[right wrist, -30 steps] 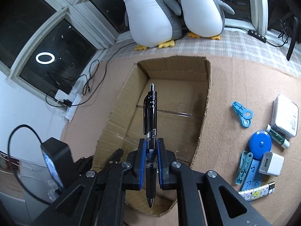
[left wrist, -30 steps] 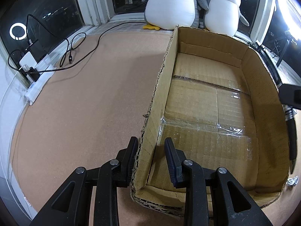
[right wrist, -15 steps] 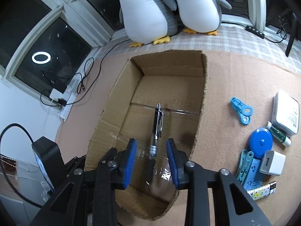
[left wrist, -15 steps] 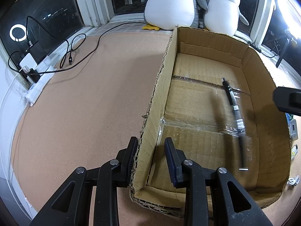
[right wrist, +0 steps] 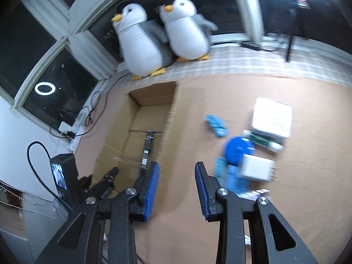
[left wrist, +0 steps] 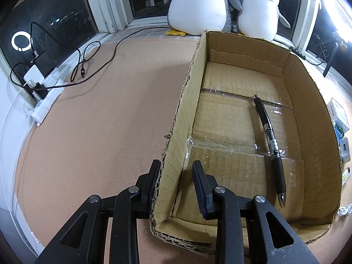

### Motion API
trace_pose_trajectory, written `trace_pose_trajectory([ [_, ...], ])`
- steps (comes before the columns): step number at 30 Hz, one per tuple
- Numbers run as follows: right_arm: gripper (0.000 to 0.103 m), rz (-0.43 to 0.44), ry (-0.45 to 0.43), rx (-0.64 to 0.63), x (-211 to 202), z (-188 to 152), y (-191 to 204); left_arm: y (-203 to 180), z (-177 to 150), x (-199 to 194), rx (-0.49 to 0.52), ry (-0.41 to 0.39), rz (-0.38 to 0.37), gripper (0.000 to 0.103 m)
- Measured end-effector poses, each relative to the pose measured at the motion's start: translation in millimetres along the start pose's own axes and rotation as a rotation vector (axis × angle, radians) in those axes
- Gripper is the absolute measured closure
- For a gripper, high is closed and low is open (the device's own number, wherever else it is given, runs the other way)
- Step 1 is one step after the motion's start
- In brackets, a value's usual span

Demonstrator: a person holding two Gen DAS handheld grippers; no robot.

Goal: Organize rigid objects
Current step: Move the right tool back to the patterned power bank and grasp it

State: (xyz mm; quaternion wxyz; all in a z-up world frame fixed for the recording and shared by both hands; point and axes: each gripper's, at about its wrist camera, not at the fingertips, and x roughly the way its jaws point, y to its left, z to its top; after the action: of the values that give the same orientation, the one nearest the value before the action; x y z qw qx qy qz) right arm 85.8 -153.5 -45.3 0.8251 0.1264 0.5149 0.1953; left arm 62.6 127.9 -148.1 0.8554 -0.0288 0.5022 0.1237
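Observation:
An open cardboard box (left wrist: 312,101) lies on the cork-coloured table. A black pen (left wrist: 269,140) lies on the box floor; it also shows in the right wrist view (right wrist: 146,151). My left gripper (left wrist: 177,173) straddles the box's left wall near its front corner, the left finger touching the wall, the right finger apart from it. My right gripper (right wrist: 177,179) is open and empty, above the table to the right of the box (right wrist: 151,101). To its right lie a blue round tape measure (right wrist: 238,151), a white charger (right wrist: 256,168), blue clips (right wrist: 216,126) and a white box (right wrist: 272,118).
Two plush penguins (left wrist: 220,6) stand behind the box at the window. Cables and a white power strip (left wrist: 44,103) lie at the table's left edge. The right wrist view is motion-blurred. Small items (left wrist: 340,118) lie right of the box.
My right gripper opened and dropped the pen into the box, then swung right toward the small items. My left gripper stayed at the box wall.

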Motion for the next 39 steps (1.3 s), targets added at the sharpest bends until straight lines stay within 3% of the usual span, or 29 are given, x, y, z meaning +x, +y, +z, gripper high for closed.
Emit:
trace_pose_trajectory([
  [8,0.065,-0.088,0.031,0.052,-22.5,-26.1,-57.4,-1.6,-0.5,-0.2,0.009,-0.001,0.004,0.071],
  [20,0.065,-0.147,0.105,0.016,-2.7,-38.5,-88.4,-2.7,0.2,-0.5,0.013,-0.001,0.011,0.071],
  [22,0.062,-0.154,0.113,0.02,0.8,-37.3,-90.0,-2.9,0.0,-0.9,0.013,-0.001,0.013,0.071],
  [25,0.037,-0.151,0.125,0.016,8.5,-39.0,-86.3,-3.4,-0.7,-1.5,0.011,-0.003,0.014,0.071],
  [26,0.036,-0.153,0.131,0.009,12.5,-40.1,-84.1,-3.4,-0.8,-1.4,0.01,-0.003,0.014,0.071],
  [39,0.034,-0.166,0.193,-0.142,54.7,-45.4,-66.6,-2.9,-0.6,-0.3,0.01,-0.002,0.012,0.071],
])
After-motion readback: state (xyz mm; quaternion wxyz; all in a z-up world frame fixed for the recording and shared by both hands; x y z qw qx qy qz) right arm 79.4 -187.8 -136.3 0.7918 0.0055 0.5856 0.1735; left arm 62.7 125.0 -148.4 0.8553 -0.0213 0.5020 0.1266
